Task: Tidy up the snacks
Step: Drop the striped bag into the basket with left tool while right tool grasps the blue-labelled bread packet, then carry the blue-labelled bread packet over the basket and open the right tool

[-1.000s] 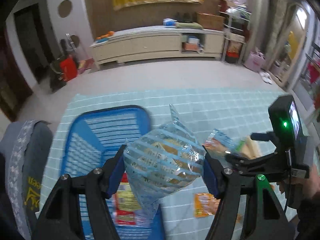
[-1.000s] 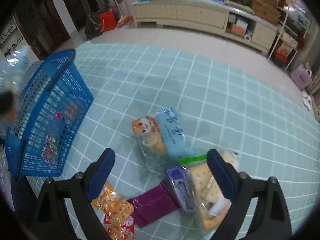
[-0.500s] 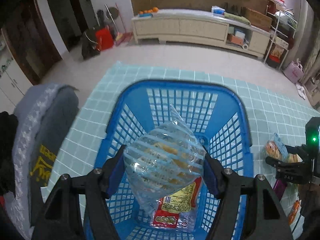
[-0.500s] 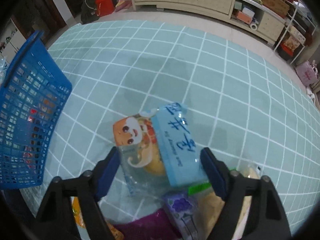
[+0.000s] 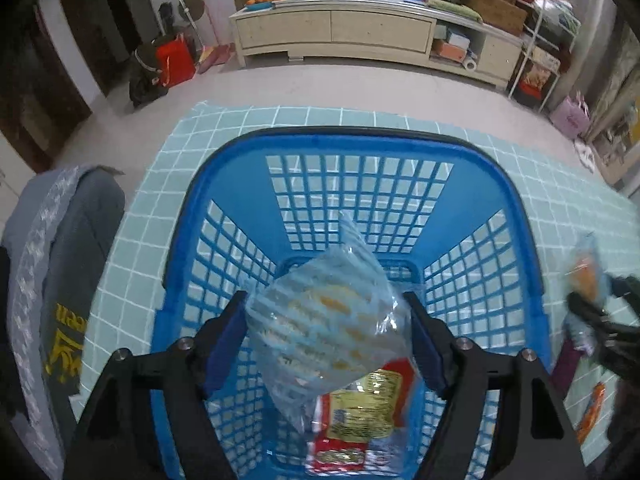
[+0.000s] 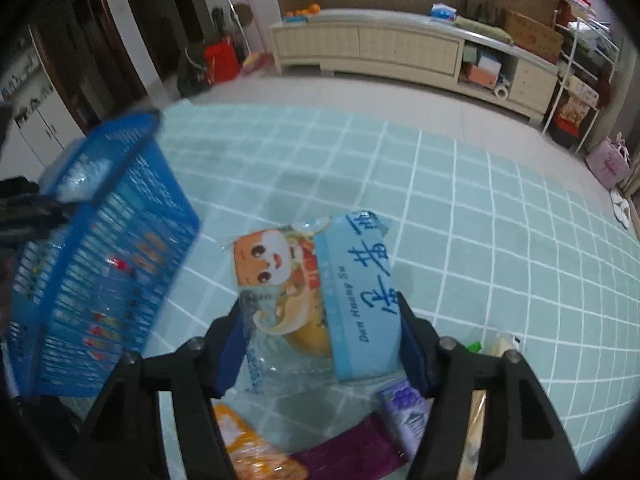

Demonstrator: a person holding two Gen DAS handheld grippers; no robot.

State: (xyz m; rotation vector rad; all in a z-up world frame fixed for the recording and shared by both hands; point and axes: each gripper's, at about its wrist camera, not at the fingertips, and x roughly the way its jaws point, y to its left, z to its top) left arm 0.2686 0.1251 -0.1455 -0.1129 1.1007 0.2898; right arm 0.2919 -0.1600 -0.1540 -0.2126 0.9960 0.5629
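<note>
- Left wrist view: your left gripper (image 5: 326, 330) hangs over the blue basket (image 5: 256, 216). Its jaws have just been opening, and the clear striped snack bag (image 5: 320, 320) sits between them; whether the pads still press on it, you cannot tell. One red-and-yellow packet (image 5: 360, 408) already lies in the basket.
- Right wrist view: your right gripper (image 6: 320, 344) has just been closing and now clamps the cartoon-faced cake packet (image 6: 316, 296) above the checked mat (image 6: 480, 240). The purple packet (image 6: 344, 452) and orange packet (image 6: 248, 448) remain on the mat, so much sorting is left.
</note>
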